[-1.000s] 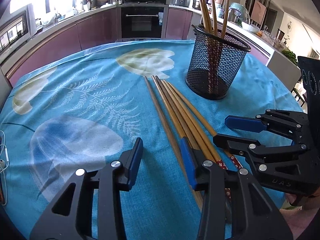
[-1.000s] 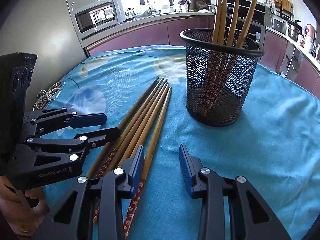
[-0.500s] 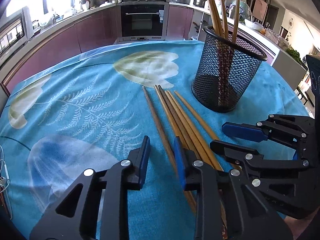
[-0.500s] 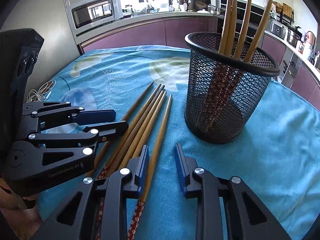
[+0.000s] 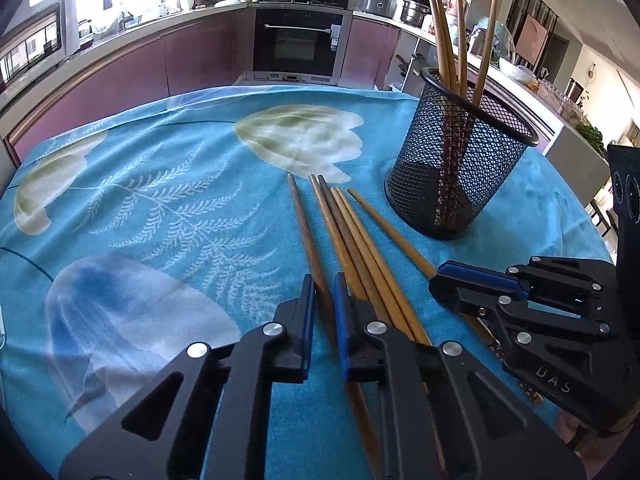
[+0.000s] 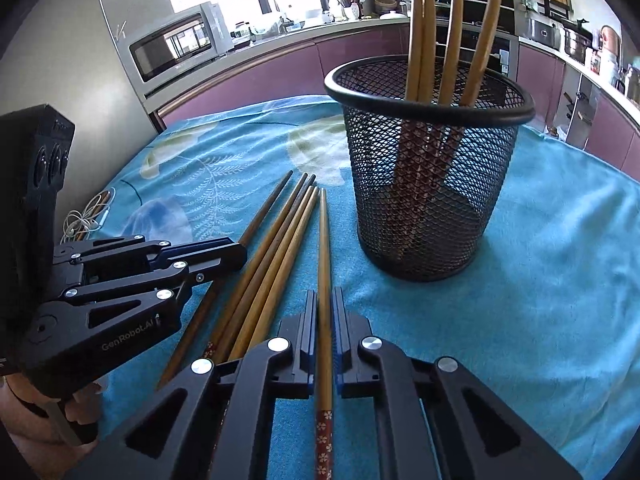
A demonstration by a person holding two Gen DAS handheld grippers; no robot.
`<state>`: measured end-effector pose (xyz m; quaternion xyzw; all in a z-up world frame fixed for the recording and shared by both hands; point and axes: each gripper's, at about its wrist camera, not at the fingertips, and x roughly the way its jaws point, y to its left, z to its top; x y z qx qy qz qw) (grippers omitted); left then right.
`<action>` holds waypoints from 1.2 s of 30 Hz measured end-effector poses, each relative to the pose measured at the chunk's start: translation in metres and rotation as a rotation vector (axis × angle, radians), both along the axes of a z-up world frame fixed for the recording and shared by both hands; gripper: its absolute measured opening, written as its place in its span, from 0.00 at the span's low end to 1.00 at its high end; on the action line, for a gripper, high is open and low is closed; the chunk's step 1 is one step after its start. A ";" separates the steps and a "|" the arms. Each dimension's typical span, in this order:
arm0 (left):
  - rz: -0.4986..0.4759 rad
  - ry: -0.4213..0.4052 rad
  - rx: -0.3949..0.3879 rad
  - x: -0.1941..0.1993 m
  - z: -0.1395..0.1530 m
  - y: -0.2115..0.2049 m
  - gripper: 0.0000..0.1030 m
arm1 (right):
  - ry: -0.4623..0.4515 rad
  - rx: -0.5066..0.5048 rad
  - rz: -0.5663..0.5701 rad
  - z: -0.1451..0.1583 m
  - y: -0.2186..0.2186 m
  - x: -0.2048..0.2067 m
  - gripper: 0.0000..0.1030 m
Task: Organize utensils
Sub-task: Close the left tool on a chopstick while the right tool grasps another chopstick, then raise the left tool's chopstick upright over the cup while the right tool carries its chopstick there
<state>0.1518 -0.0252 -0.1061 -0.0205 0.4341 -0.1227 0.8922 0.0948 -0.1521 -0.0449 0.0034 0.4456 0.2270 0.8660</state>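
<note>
Several wooden chopsticks (image 5: 360, 248) lie side by side on the blue cloth, tips pointing away. My left gripper (image 5: 323, 280) is closing on the leftmost chopstick (image 5: 304, 232), its blue pads against both sides. My right gripper (image 6: 324, 294) is closing on the rightmost chopstick (image 6: 323, 240), whose red flowered end shows below the pads. Each gripper shows in the other's view: the right gripper (image 5: 436, 276) and the left gripper (image 6: 238, 250). The black mesh cup (image 6: 428, 200) (image 5: 452, 184) stands upright beyond and to the right, holding several chopsticks (image 6: 452, 20).
The table wears a blue floral cloth (image 5: 160, 200). White cables (image 6: 86, 220) lie at its left edge. A hand (image 6: 24, 412) holds the left gripper's handle. Kitchen counters, a microwave (image 6: 176, 44) and an oven (image 5: 298, 44) stand behind the table.
Both grippers' jaws have narrowed from wide apart to pressing on one chopstick each. Both views have crept slightly forward towards the mesh cup.
</note>
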 end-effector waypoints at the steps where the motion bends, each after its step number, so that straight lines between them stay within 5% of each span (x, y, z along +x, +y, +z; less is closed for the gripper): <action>1: 0.001 0.000 -0.003 -0.001 0.000 0.001 0.10 | 0.000 0.007 0.000 0.000 -0.001 0.000 0.06; 36: -0.091 0.025 -0.030 -0.022 0.002 0.002 0.08 | 0.010 0.064 0.072 0.007 -0.002 -0.011 0.05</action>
